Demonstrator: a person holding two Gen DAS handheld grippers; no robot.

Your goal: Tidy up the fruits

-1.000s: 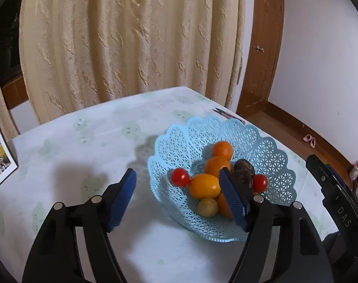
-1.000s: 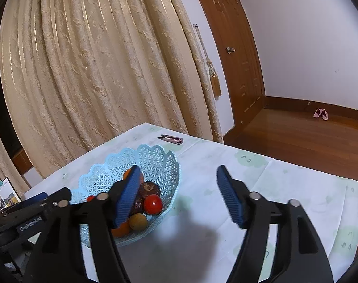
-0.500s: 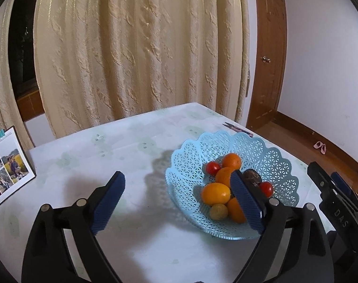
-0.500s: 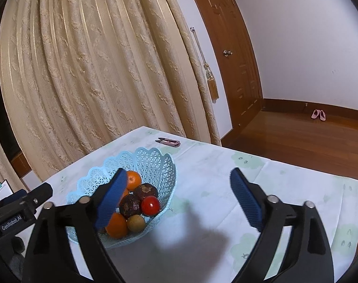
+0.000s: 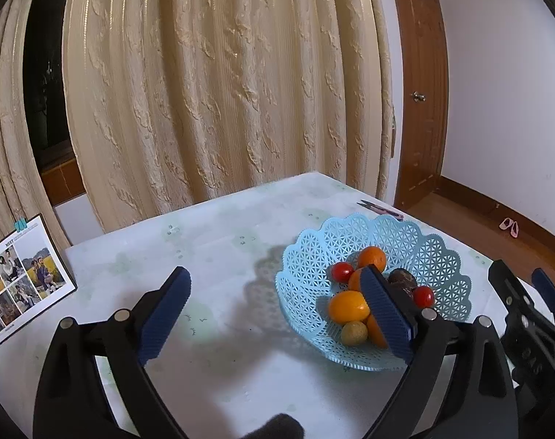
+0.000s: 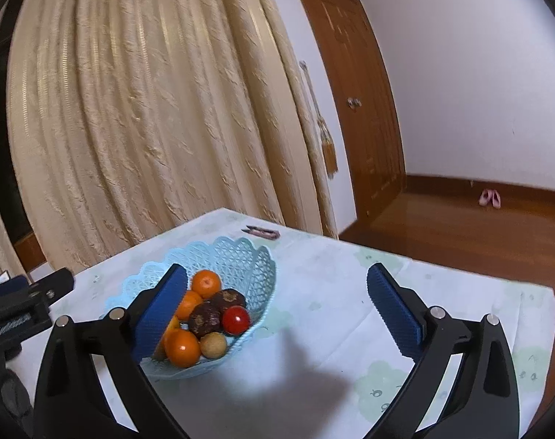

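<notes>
A light blue lattice basket (image 5: 438, 252) stands on the white table and also shows in the right wrist view (image 6: 248, 256). It holds several oranges (image 5: 348, 306), cherry tomatoes (image 5: 341, 271), dark brown fruits (image 6: 206, 318) and a small tan fruit (image 5: 354, 333). My left gripper (image 5: 274, 314) is open and empty, above the table just left of the basket. My right gripper (image 6: 277, 311) is open and empty, above the table just right of the basket.
A photo card (image 5: 19, 278) leans at the table's left edge. Small pink snips (image 5: 381, 209) lie behind the basket near the far edge. Cream curtains hang behind the table. A wooden door (image 6: 354, 109) and pink slippers (image 6: 489, 197) are at the right.
Both grippers have pulled back and up from the basket, so it looks smaller and farther. Both stay open and empty. The fruit in the basket has not moved.
</notes>
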